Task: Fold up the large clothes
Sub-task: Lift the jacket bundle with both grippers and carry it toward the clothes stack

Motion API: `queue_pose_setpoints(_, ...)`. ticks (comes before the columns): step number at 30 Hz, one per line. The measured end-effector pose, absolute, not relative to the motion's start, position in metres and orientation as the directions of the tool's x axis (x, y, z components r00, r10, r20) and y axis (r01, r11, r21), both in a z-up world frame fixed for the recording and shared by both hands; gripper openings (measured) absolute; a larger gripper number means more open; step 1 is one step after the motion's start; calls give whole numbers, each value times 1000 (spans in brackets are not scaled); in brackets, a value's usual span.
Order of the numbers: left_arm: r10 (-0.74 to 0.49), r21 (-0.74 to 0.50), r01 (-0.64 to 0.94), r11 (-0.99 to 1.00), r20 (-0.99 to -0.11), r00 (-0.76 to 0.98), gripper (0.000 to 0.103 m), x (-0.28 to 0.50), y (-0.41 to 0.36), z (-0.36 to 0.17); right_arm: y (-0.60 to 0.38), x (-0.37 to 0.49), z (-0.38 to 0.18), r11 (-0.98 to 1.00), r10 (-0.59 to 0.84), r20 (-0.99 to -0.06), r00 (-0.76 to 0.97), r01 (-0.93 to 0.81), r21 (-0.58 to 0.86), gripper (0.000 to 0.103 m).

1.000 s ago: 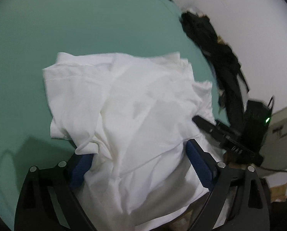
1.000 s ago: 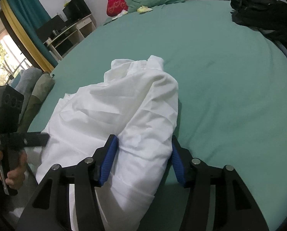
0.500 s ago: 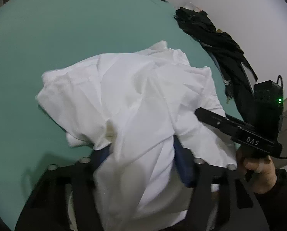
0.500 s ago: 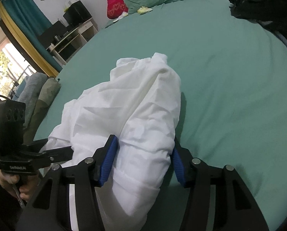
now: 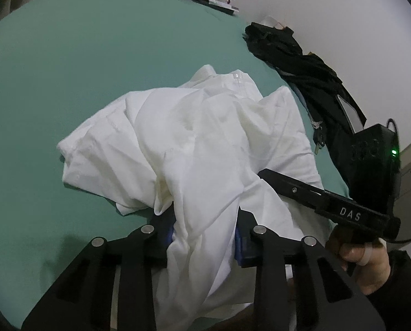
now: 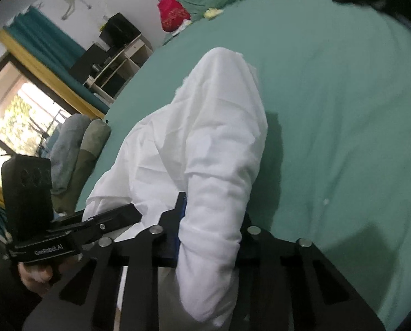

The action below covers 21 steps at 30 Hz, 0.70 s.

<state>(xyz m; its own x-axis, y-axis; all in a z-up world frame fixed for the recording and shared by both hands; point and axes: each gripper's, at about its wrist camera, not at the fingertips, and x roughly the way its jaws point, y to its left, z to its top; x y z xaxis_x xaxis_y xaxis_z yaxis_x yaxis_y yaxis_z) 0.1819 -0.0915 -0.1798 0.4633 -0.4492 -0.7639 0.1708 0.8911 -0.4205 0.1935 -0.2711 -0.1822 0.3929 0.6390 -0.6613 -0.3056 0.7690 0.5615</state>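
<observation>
White garment (image 5: 205,149) (bunched on the green bed (image 5: 67,69)): left gripper (image 5: 205,234) and right gripper (image 6: 209,231) jaws have just closed, both pinching it.

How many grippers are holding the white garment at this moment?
2. The left gripper is closed on a bunch of the white garment near its lower edge; the right gripper pinches another bunched part, beside it on the green bed.

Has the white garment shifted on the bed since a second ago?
Yes. The white garment has bunched toward the black clothes at the bed's edge.
</observation>
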Motion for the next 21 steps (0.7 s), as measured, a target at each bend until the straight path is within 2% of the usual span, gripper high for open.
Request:
queue_pose_setpoints(5,-438,-413,165,895,-751,494,27,175,-88,-165,-264,180,-155,800,600,-645,473,-362,479,19)
queue_pose_setpoints(9,-428,-395,179,901,-742,517,23,168,-86,-149,-266,173,-142,795,606,-616,504,-374,477,18)
queue_pose_setpoints(21,-435,-395,206,896,-680,590,22,145,-70,-104,-261,147,-91,784,618,-520,590,-416,461,18)
